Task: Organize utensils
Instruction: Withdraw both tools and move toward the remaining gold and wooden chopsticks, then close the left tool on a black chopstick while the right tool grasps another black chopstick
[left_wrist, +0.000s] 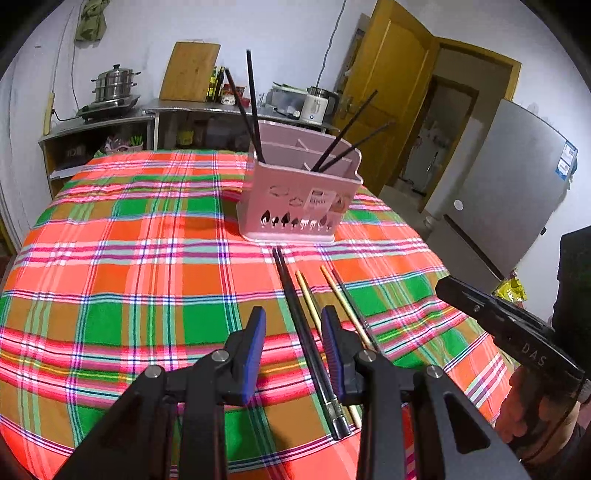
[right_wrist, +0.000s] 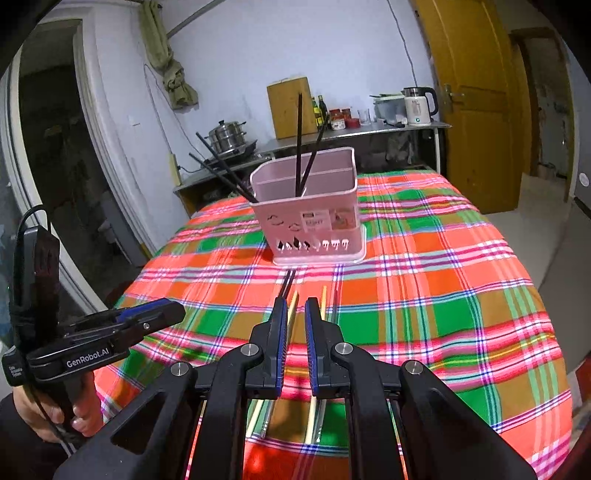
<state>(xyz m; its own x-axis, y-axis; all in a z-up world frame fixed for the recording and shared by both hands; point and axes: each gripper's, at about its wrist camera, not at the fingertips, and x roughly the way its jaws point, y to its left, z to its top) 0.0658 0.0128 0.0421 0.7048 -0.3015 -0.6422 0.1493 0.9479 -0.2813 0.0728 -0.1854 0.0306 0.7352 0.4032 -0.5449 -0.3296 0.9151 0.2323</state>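
Both claws hang low over the near edge of the surface, which is draped in a bright orange, green and pink plaid cloth. Left claw has its blue-padded jaws spread wide, clamped on nothing, with the pair of long black chopsticks lying flat between the pads, closer to the right one. Right claw has its jaws only narrowly apart, also empty; one pale bamboo chopstick runs just under its left pad and the second pale bamboo chopstick just beyond its right pad, with a thin dark stick beside that. Straight ahead of both stands the pink plastic divided utensil caddy, already carrying four black chopsticks leaning in its compartments. This looks like the pick-up step for the loose sticks. Next, I'd judge, the left claw must drop and close on the black pair together, then lift and tip them upright. Each claw is held level, pointing forward, gripped from below by a hand.
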